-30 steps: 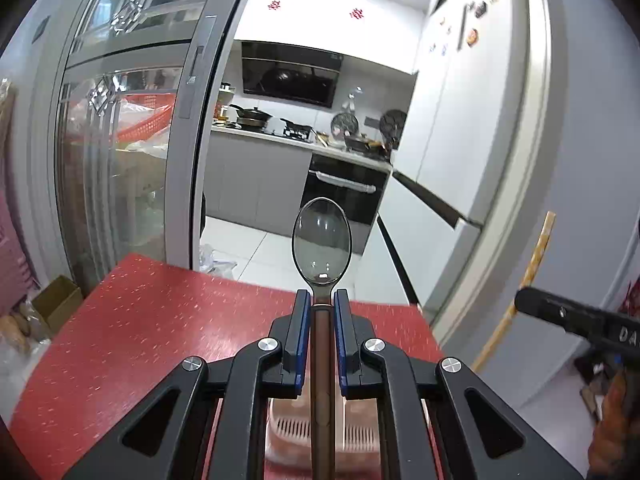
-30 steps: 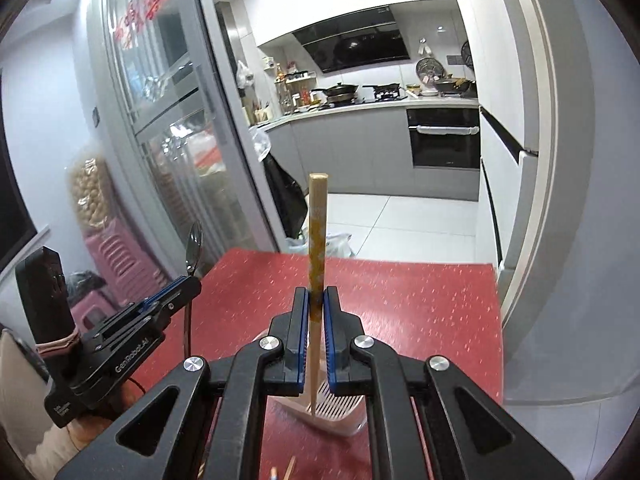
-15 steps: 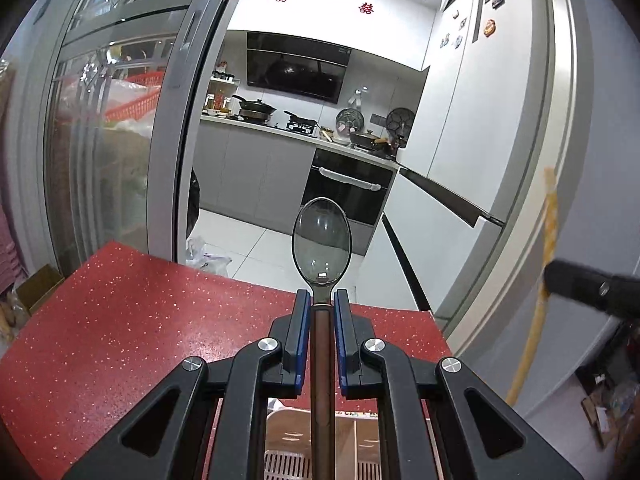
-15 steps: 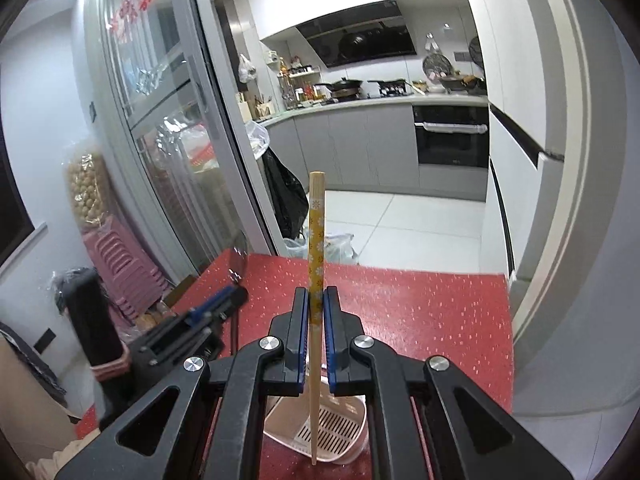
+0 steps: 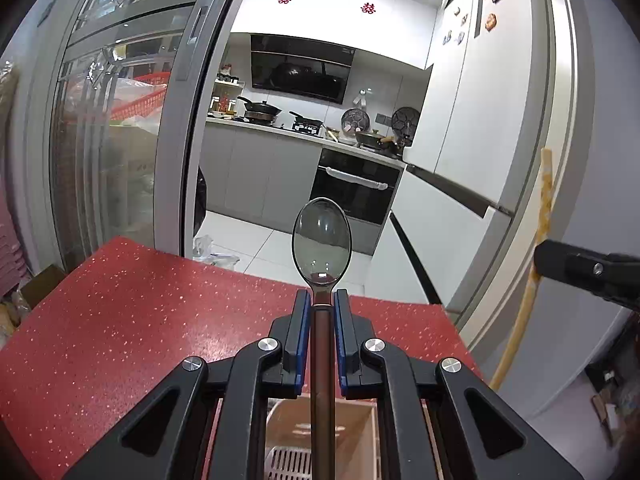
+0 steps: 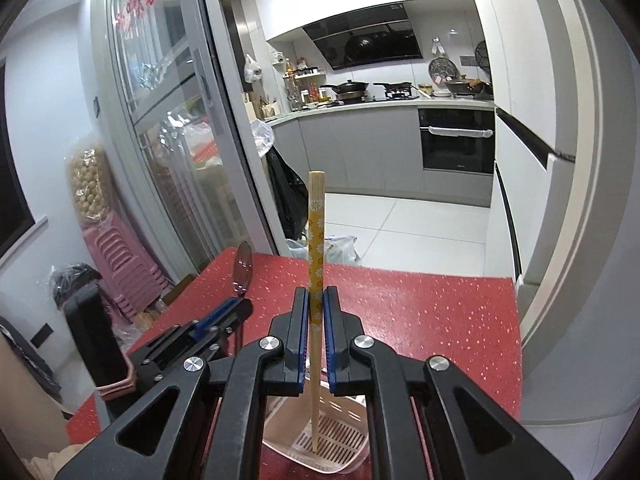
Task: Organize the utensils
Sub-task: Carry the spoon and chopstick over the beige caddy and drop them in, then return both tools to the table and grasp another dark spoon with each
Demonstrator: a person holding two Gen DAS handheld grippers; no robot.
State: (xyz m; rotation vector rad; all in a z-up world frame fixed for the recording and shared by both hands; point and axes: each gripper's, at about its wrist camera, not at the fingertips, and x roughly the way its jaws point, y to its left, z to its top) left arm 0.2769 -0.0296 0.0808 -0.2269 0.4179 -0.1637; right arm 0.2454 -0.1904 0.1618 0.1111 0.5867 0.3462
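Your left gripper (image 5: 322,308) pinches the spoon (image 5: 321,240) upright over the holder (image 5: 320,420); only your right view shows the right gripper (image 6: 316,308) clamping the chopstick (image 6: 316,240), tip inside the holder's slotted bottom.

A spoon (image 5: 322,240) with a glossy grey oval bowl and a dark brown handle stands upright, bowl uppermost, its neck pinched between blue pads, its handle running down towards a pale pink holder (image 6: 320,436) on the red speckled surface (image 5: 132,308). To its right a wooden chopstick (image 6: 316,248) also stands nearly upright, square end up, its upper part wrapped in a yellow band with small white flowers. Its plain thin tip reaches down inside the holder, just above the slotted drain floor. The holder lies at the near edge, open upwards.
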